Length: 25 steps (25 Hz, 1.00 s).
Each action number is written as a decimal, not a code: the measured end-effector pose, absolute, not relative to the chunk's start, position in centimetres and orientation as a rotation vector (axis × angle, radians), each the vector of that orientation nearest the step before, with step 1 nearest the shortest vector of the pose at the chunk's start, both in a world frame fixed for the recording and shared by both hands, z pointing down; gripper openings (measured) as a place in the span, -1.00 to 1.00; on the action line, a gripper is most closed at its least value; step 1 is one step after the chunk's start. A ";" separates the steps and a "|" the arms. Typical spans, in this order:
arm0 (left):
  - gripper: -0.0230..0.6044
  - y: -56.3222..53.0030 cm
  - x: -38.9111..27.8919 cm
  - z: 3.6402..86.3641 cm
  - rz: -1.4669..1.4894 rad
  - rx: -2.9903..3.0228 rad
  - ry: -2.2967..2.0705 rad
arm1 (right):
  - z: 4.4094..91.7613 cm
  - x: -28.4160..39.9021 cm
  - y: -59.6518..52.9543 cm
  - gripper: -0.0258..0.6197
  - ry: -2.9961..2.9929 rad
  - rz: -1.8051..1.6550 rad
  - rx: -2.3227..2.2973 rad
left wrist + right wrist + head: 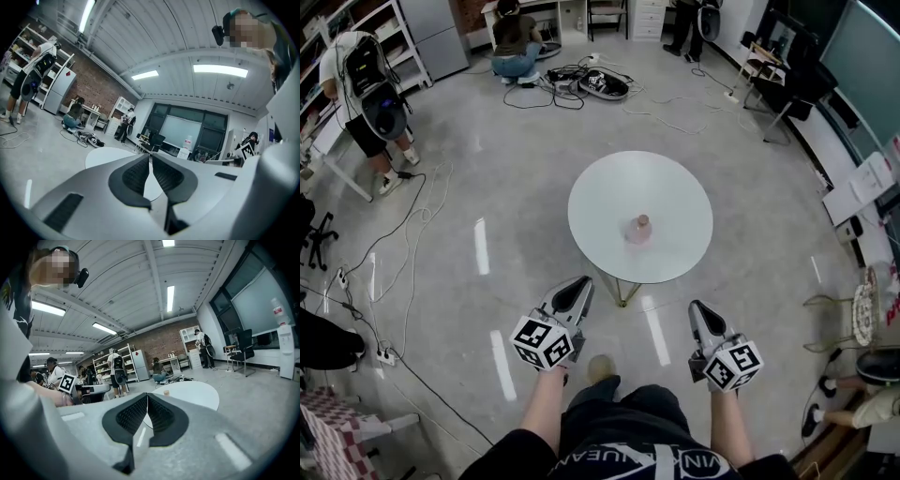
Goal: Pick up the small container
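Note:
The small container (639,228), a pinkish jar with a tan lid, stands upright near the middle of a round white table (675,192). Both grippers are short of the table's near edge, held above the floor. My left gripper (584,282) is shut with nothing in it; its pads (136,176) meet at the tips, and the table (101,157) lies ahead. My right gripper (696,307) is also shut and empty. In the right gripper view the container (166,392) shows just above the closed fingertips (159,416), far off on the table (197,397).
Cables (403,234) trail over the glossy floor at left and behind the table. A person (366,103) stands by shelves at far left, and another (516,42) crouches at the back. Chairs (787,89) and boxes line the right side.

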<state>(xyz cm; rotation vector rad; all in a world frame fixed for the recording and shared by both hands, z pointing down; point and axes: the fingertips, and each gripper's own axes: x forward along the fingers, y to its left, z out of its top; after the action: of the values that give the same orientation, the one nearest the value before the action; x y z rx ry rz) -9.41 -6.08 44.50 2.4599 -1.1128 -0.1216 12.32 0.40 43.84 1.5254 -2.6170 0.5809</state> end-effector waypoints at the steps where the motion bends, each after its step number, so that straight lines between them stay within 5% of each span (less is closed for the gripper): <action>1: -0.85 -6.4 -9.3 44.8 -0.120 2.460 -1.102 | 44.1 12.2 0.1 -0.90 -2.612 0.589 1.524; 25: -0.85 -16.2 -6.6 48.6 -0.078 2.400 -1.106 | 50.5 10.0 -13.0 -0.90 -2.613 0.564 1.157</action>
<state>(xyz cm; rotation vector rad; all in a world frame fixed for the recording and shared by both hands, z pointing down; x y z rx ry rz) -6.63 -16.15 48.56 2.3996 -1.1057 -0.0777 9.98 -13.02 50.50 1.1565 -2.6134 0.5636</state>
